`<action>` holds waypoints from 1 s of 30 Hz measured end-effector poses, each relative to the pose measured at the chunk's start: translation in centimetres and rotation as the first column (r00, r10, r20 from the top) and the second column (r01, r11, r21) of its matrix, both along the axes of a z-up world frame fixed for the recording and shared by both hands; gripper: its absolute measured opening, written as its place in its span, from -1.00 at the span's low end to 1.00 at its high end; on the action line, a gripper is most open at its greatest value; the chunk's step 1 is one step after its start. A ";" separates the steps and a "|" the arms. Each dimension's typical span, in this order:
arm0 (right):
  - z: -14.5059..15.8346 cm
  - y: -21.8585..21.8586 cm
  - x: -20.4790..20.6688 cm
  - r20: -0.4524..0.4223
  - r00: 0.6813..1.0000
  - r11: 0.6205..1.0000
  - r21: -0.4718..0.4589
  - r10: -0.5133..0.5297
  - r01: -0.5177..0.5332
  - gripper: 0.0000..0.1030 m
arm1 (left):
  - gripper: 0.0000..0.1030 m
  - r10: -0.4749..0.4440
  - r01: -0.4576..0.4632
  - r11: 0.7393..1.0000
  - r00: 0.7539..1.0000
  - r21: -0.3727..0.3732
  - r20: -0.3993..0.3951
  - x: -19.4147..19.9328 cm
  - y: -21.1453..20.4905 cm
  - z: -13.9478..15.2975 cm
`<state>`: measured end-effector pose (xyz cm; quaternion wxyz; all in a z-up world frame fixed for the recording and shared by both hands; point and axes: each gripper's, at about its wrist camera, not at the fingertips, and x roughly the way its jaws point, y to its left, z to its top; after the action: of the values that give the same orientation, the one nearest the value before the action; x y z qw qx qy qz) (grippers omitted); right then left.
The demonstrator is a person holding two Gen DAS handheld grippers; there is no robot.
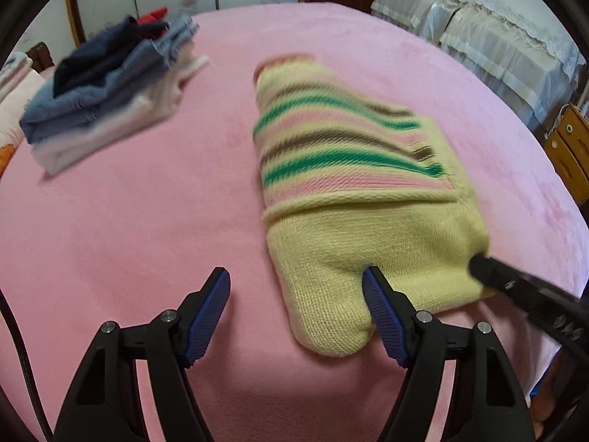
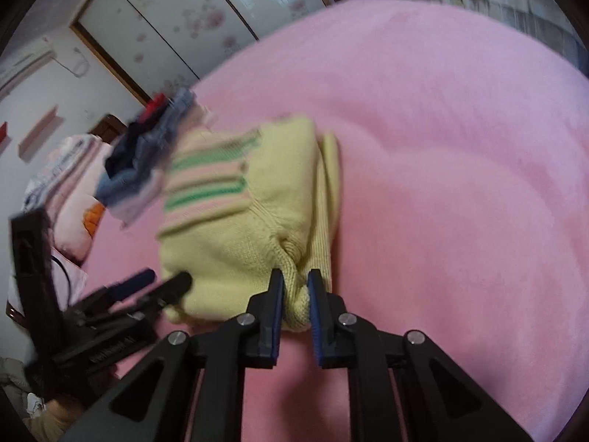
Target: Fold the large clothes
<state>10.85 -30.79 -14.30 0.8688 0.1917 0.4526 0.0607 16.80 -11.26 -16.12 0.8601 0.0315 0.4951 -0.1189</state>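
Observation:
A folded yellow knit sweater (image 1: 368,228) with green, pink and brown stripes lies on the pink bedspread (image 1: 147,221). My left gripper (image 1: 296,276) stands open over the sweater's near left corner. Its right fingertip (image 1: 371,276) rests on the knit and its left one is over bare bedspread. In the right wrist view my right gripper (image 2: 295,280) is shut on a bunched fold at the near corner of the sweater (image 2: 239,228). The right gripper (image 1: 482,267) also shows in the left wrist view, at the sweater's near right corner. The left gripper (image 2: 165,281) shows in the right wrist view, at the sweater's left edge.
A stack of folded clothes (image 1: 110,84) in blue, navy, white and red sits at the bed's far left, also seen as the stack (image 2: 147,158). Pillows (image 1: 11,110) lie beyond it. A covered sofa (image 1: 478,29) and a wooden cabinet (image 1: 567,147) stand to the right of the bed.

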 end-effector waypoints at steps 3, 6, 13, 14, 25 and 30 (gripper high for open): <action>-0.2 -0.1 -0.4 0.007 1.000 1.000 -0.001 -0.005 0.005 -0.72 | 0.42 -0.001 0.001 1.000 1.000 -0.005 0.021 -0.3 0.2 0.3; 0.8 -0.1 -0.2 0.008 1.000 1.000 0.015 -0.002 0.001 -0.58 | 0.42 -0.003 0.004 1.000 0.999 -0.003 0.034 -0.5 0.6 1.4; 4.3 -0.2 1.2 0.079 0.997 1.000 0.011 0.001 -0.002 -0.22 | 0.42 0.030 -0.021 0.995 0.995 -0.093 0.096 1.4 2.4 5.0; 4.5 -0.4 2.1 0.082 0.997 1.000 0.008 -0.006 0.005 -0.21 | 0.42 0.044 -0.035 0.995 0.994 -0.093 0.099 2.3 2.5 5.3; 2.1 -0.6 10.4 0.022 1.000 0.999 -0.036 -0.022 0.023 -0.86 | -0.23 0.032 -0.026 0.996 0.997 -0.083 0.074 9.0 0.6 3.3; 0.6 -0.9 9.9 0.017 0.998 0.990 -0.129 -0.056 0.058 -0.86 | -0.22 0.014 -0.010 0.996 0.999 -0.083 0.050 9.7 -0.8 1.8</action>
<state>20.79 -31.72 -13.73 0.8837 0.1474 0.4441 0.0078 26.48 -12.07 -14.35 0.8736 -0.0043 0.4680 -0.1334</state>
